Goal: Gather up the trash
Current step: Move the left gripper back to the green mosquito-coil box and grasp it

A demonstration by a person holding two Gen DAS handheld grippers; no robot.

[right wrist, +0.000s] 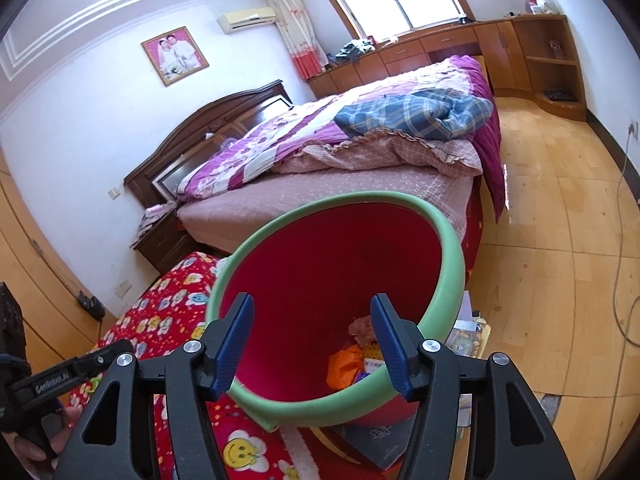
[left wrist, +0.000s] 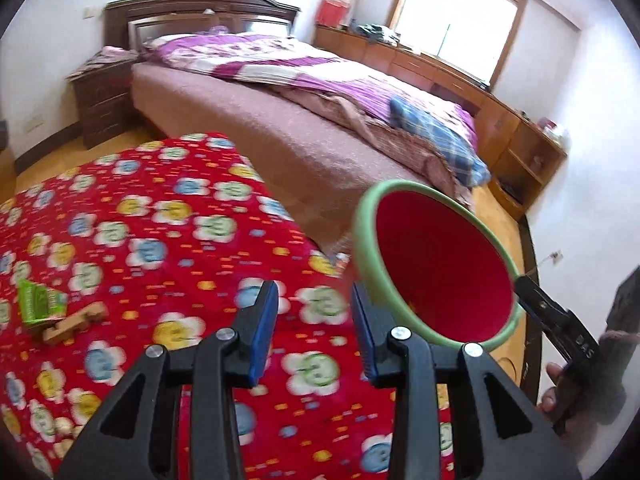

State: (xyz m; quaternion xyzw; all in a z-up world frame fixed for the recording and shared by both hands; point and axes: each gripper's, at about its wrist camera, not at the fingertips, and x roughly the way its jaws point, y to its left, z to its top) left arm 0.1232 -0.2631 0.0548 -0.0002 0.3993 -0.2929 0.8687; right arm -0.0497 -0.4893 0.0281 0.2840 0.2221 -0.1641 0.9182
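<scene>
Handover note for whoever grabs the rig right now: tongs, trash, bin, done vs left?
Left tongs: open, empty, over the red flowered cloth.
Right tongs: jaws straddle the near rim of the tilted green-rimmed bin; a firm grip can't be confirmed.
Done: orange scrap and other litter already in the bin.
Left: green packet and wooden piece lie on the cloth, left of the left tongs.

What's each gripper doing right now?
Left gripper: open, holding nothing.
Right gripper: clamped on the green rim of the red bin.
</scene>
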